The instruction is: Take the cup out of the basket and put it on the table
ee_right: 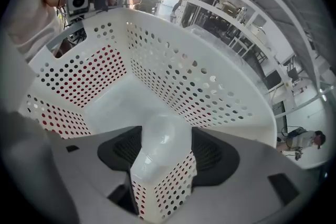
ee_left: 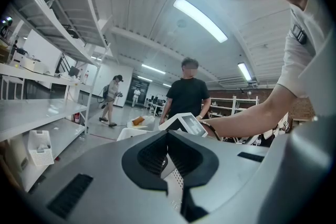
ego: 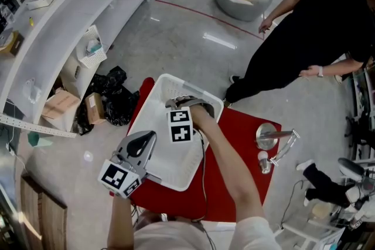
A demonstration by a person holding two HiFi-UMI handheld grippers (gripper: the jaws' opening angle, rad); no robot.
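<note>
While the left gripper and right gripper each pinch the basket's rim, a metal cup stands apart on the red mat.

The cup, glossy white and rounded, is pinched between the right tongs, close to a corner inside the basket. The white perforated basket rests on the red-covered surface.

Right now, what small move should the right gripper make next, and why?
Probably open the right gripper and back it off the basket corner it clamps: the basket looks empty inside, and a metal cup already sits on the red mat beside it.
</note>
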